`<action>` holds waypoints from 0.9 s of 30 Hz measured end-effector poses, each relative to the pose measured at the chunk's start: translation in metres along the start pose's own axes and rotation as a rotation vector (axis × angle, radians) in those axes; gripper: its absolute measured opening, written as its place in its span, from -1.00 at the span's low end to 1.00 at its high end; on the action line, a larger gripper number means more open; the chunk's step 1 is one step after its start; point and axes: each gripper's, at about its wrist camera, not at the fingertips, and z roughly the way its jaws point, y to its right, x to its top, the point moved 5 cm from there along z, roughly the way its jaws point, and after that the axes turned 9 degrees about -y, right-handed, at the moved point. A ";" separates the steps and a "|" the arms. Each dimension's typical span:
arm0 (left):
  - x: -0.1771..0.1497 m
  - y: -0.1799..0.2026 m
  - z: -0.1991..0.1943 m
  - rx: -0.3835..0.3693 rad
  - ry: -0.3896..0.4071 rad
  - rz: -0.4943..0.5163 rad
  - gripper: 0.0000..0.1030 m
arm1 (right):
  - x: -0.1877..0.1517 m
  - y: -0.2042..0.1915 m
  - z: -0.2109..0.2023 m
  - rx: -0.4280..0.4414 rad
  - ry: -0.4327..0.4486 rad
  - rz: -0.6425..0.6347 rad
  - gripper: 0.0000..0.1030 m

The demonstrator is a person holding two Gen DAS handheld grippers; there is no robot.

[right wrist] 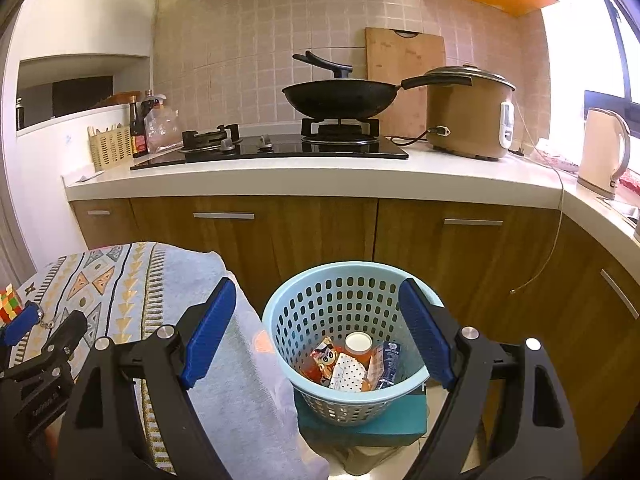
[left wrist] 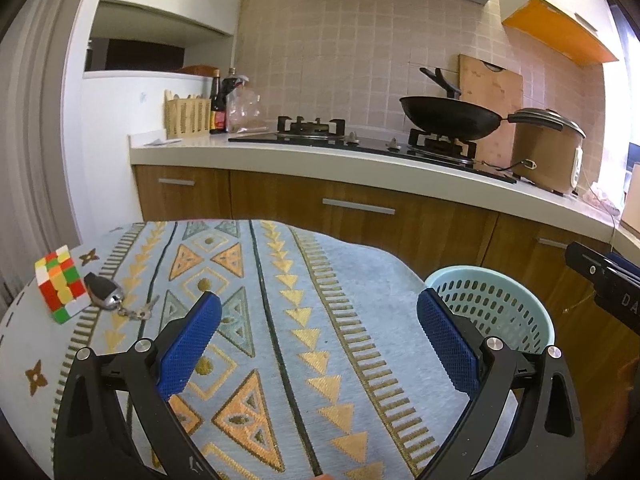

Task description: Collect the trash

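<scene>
A light blue perforated basket (right wrist: 316, 312) stands on a teal box beside the table and holds several wrappers (right wrist: 348, 368) and a small orange bottle with a white cap (right wrist: 358, 342). My right gripper (right wrist: 318, 336) is open and empty, above and in front of the basket. My left gripper (left wrist: 318, 342) is open and empty over the patterned tablecloth (left wrist: 256, 280). The basket also shows in the left wrist view (left wrist: 508, 304), at the table's right edge. The right gripper's body (left wrist: 608, 284) shows at the far right of that view.
A Rubik's cube (left wrist: 60, 286) and a car key with keyring (left wrist: 106, 294) lie at the table's left. Behind are wooden cabinets (right wrist: 320, 228), a counter with a stove (right wrist: 280, 148), a wok (right wrist: 340, 100), a rice cooker (right wrist: 468, 114) and a kettle (right wrist: 602, 152).
</scene>
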 end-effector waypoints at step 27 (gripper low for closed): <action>-0.002 -0.002 0.003 -0.008 -0.013 -0.001 0.85 | -0.005 -0.002 0.006 0.013 -0.041 -0.007 0.54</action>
